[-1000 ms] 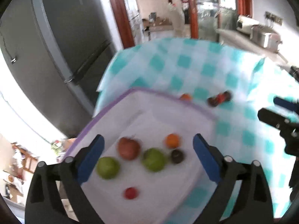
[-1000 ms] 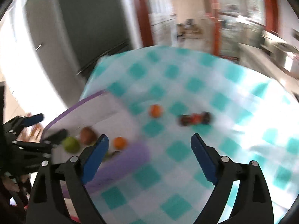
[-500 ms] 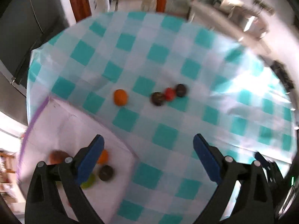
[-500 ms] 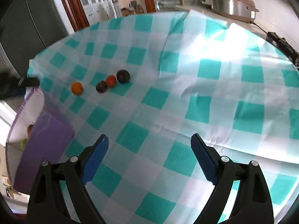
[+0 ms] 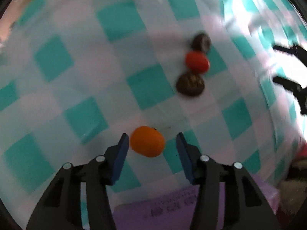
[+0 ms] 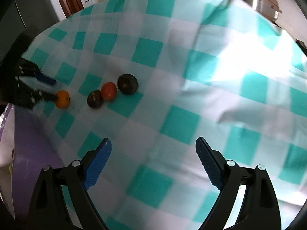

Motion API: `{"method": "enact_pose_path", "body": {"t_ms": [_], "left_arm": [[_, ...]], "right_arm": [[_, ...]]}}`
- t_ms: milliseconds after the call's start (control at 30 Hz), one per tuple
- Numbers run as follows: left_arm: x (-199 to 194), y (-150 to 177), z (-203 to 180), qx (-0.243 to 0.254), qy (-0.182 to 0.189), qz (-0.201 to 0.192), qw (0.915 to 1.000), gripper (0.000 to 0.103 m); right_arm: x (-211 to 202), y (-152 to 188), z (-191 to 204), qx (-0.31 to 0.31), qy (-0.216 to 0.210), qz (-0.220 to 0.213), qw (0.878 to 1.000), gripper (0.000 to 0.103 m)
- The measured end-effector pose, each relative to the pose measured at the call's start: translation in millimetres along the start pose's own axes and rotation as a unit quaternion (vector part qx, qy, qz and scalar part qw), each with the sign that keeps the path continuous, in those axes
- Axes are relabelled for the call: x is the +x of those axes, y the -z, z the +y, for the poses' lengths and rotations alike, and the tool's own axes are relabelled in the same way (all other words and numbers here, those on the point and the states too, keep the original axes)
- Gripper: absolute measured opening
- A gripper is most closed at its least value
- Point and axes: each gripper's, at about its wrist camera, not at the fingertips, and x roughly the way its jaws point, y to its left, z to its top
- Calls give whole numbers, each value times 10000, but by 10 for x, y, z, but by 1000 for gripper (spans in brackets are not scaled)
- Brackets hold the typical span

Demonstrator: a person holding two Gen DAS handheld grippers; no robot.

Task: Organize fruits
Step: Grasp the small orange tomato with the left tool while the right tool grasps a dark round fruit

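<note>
Orange fruit (image 5: 147, 141) crosswise between left tongs (image 5: 150, 142)

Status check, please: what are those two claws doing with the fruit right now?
Left claw open, straddling the orange fruit. Right claw open, empty, over the checkered cloth. Three more fruits loose beyond. Nothing blocking.

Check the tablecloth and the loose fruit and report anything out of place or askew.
Four fruits lie loose on the checked tablecloth outside the purple bin: an orange between the open left gripper fingers, plus a red fruit between two dark ones. The cloth is rumpled, with a raised fold at the right.
</note>
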Motion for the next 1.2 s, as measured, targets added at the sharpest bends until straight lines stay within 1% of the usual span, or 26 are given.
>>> {"method": "enact_pose_path", "body": {"t_ms": [33, 67, 100, 133, 167, 200, 233, 300, 333, 500, 567, 633, 767, 900, 933, 967, 1033, 1100, 1133, 1200], "left_arm": [[76, 9, 19, 108, -16, 63, 9999, 51], [123, 14, 58, 204, -113, 69, 9997, 50], [115, 5, 129, 120, 46, 50, 9999, 50], [77, -3, 228, -37, 333, -60, 9994, 49], [68, 3, 272, -91, 456, -81, 9989, 49], [74, 13, 280, -23, 450, -59, 9990, 49], [96, 35, 247, 257, 279, 15, 9993, 49], [143, 57, 225, 567, 51, 135, 9983, 49], [163, 66, 243, 619, 5, 205, 9979, 49], [225, 99, 380, 760, 1, 382, 9964, 49], [257, 118, 390, 998, -131, 431, 9940, 52], [297, 120, 412, 1068, -131, 524, 9928, 52], [334, 160, 451, 1317, -237, 620, 9891, 53], [320, 166, 588, 1303, -154, 622, 9894, 54], [314, 181, 623, 1289, -129, 615, 9897, 52], [312, 182, 646, 1289, -66, 593, 9899, 46], [304, 187, 681, 1331, -96, 561, 9895, 46], [292, 204, 766, 1371, -125, 557, 9889, 45], [275, 219, 774, 1391, -141, 554, 9886, 45], [254, 215, 791, 1430, -208, 515, 9882, 45]], "right_arm": [[52, -25, 28, -31, -5, 34, 10000, 86], [133, -62, 82, -86, -19, 85, 9999, 86], [192, -88, 130, -137, -46, 120, 9998, 86], [230, -106, 164, -177, -64, 137, 9997, 86], [279, -134, 215, -234, -86, 151, 9996, 86], [311, -157, 250, -267, -86, 153, 9995, 86], [336, -177, 272, -275, -89, 158, 9995, 86], [379, -218, 278, -199, -78, 176, 9996, 85], [394, -238, 269, -156, -70, 178, 9997, 85], [465, -371, 215, -64, -5, 138, 9999, 85], [502, -464, 125, 272, -103, 125, 9995, 79], [542, -577, 17, 749, -292, 101, 9967, 77], [668, -743, -44, 1305, -547, 186, 9898, 71], [843, -831, 22, 1431, -577, 353, 9874, 65], [894, -835, 34, 1497, -577, 420, 9862, 63], [922, -833, 46, 1518, -603, 456, 9855, 63], [939, -841, 98, 1461, -548, 420, 9869, 61], [948, -847, 116, 1490, -697, 427, 9855, 51], [939, -850, 122, 1506, -755, 440, 9847, 42], [912, -840, 132, 1444, -778, 434, 9855, 42]]}}
